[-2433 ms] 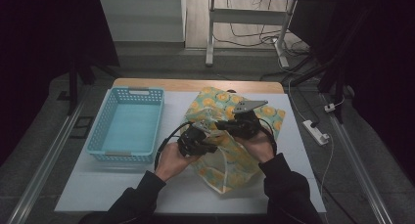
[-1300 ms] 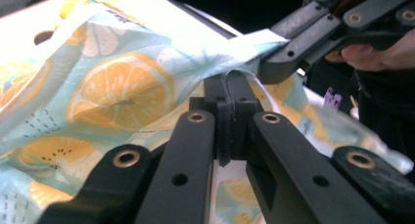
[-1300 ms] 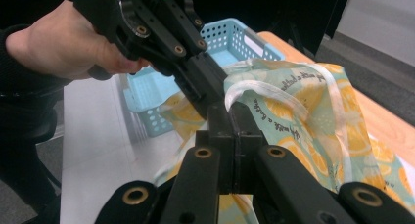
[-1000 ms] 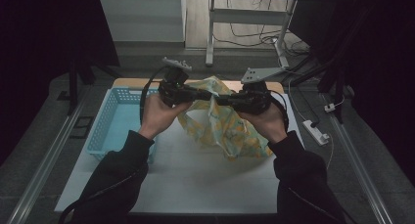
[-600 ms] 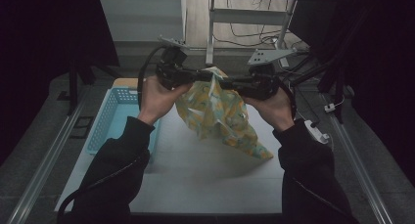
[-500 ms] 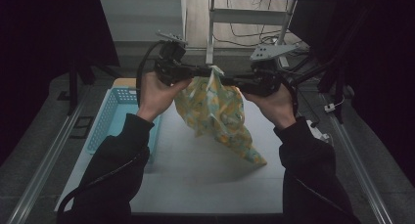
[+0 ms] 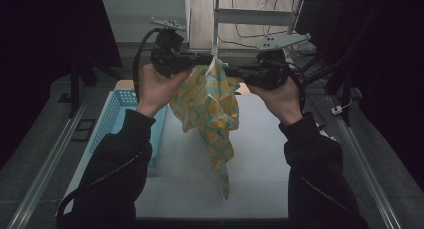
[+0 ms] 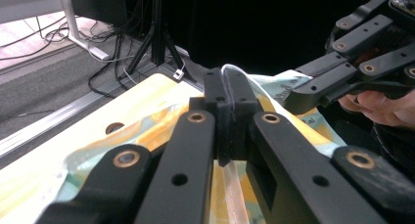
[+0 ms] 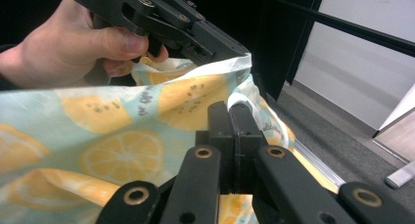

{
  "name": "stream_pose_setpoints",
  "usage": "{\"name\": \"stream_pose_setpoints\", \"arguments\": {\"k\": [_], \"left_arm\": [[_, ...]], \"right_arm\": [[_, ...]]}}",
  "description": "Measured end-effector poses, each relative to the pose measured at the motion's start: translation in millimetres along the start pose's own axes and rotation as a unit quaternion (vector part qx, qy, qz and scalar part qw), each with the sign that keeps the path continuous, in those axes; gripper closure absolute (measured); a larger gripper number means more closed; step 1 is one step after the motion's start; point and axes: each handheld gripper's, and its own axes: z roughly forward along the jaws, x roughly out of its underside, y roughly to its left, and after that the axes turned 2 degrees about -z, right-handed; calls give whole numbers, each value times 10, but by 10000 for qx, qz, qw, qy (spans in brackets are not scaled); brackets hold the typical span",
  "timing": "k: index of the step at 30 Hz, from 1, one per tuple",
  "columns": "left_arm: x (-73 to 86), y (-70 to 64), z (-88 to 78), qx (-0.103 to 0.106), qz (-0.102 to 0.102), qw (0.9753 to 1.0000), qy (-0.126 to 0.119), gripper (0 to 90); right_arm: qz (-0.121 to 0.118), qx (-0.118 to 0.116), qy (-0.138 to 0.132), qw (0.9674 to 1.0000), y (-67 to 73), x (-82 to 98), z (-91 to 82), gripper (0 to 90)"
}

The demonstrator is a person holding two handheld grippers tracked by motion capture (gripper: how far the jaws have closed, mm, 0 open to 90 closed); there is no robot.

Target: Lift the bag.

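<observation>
Lemon-print pale green cloth hung high over white table, long axis straight down, tip near tabletop. You pinched its top edge between left gripper and right gripper, tips close together; blue plastic basket lay nearer your left hand.
Left gripper view: jaws clamped on cloth hem.
Right gripper view: jaws clenched on cloth fold, fabric draped leftward.
</observation>
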Motion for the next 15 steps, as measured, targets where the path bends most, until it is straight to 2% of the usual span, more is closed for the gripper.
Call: {"name": "stream_pose_setpoints", "arguments": {"k": [5,9,15], "left_arm": [[49,17,110,16,64,9999,98,896],[114,14,263,-93,253,9993,273,892],[242,86,484,-96,249,9984,505,887]], "right_arm": [[73,26,46,10000,-46,94,43,900],[118,129,190,9997,-94,187,74,899],[210,220,478,9984,-152,387,163,898]]}}
